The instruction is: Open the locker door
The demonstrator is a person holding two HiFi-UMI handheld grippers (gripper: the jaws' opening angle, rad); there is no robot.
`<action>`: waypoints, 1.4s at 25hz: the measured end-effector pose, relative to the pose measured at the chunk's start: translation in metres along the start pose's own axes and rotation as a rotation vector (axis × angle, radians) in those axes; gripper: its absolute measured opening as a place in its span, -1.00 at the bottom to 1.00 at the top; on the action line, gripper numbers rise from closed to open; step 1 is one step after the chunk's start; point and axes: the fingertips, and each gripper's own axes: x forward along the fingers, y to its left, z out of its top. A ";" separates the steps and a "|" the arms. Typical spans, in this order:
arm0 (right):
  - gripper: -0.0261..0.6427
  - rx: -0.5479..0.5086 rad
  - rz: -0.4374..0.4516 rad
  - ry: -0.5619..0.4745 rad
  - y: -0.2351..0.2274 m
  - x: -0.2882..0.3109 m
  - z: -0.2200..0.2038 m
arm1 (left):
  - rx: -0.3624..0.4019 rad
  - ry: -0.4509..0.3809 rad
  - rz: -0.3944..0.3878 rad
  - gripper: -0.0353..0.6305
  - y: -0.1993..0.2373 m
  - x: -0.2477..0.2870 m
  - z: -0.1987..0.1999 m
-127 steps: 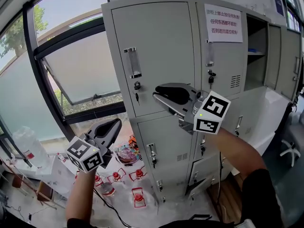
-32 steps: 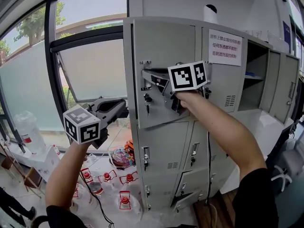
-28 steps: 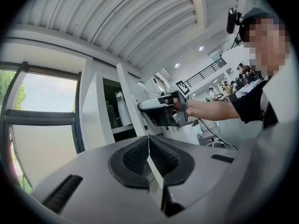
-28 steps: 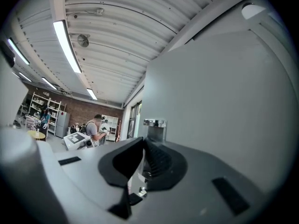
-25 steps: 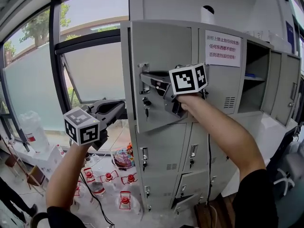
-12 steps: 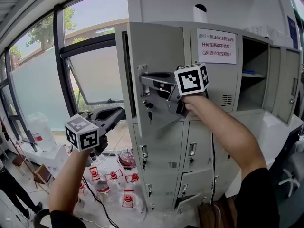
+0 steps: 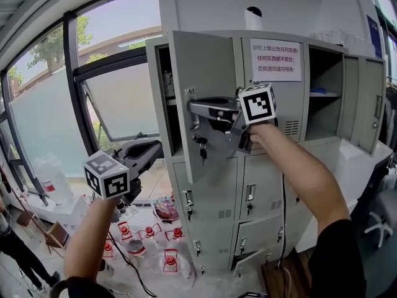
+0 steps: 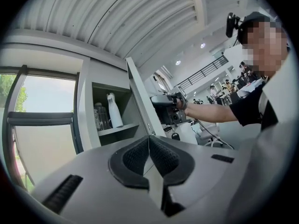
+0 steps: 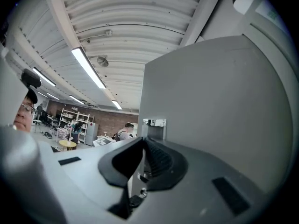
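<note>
The grey top-left locker door (image 7: 208,73) stands partly swung out, and the compartment behind it shows. My right gripper (image 7: 193,107) is shut on the metal door handle (image 7: 190,99) at the door's left edge. In the right gripper view the jaws (image 9: 142,146) close on the handle (image 9: 154,127) against the door face (image 9: 215,101). My left gripper (image 7: 155,149) hangs lower left, apart from the lockers, shut with nothing in it (image 8: 149,141). From the left gripper view I see the door (image 8: 139,101) edge-on and a white bottle (image 8: 113,110) on the inner shelf.
A key (image 7: 201,146) hangs from the door's lock. More lockers lie below and to the right, one of them (image 7: 322,92) open. A paper notice (image 7: 275,59) is on the neighbouring door. A large window (image 7: 111,98) is at left, red-capped water bottles (image 7: 167,259) are on the floor, and a person (image 7: 15,253) stands lower left.
The door has swung further out with my right gripper on its handle, so the inside of the compartment now shows. The left gripper has barely moved.
</note>
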 end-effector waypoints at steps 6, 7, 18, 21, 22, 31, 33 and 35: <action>-0.83 -0.031 0.037 0.003 0.007 -0.015 0.001 | 0.002 0.010 -0.027 -0.84 -0.013 0.009 -0.004; -0.83 -0.033 0.052 0.001 0.009 -0.018 0.002 | 0.005 0.015 -0.022 -0.84 -0.014 0.011 -0.005; -0.82 -0.086 0.252 0.010 0.025 -0.055 0.008 | -0.005 0.030 0.075 -0.84 -0.029 0.047 -0.002; -0.82 -0.089 0.308 0.021 0.027 -0.067 0.008 | -0.009 0.029 0.107 -0.84 -0.034 0.055 0.005; -0.82 -0.087 0.329 0.019 0.027 -0.072 0.008 | -0.008 0.030 0.118 -0.84 -0.036 0.058 0.007; -0.83 -0.087 0.480 0.007 0.032 -0.106 0.011 | -0.006 0.051 0.172 -0.84 -0.053 0.080 0.011; -0.82 -0.087 0.507 0.000 0.036 -0.108 0.013 | -0.005 0.056 0.178 -0.84 -0.054 0.080 0.011; -0.83 -0.086 0.535 -0.012 0.040 -0.111 0.015 | -0.005 0.063 0.184 -0.84 -0.055 0.077 0.012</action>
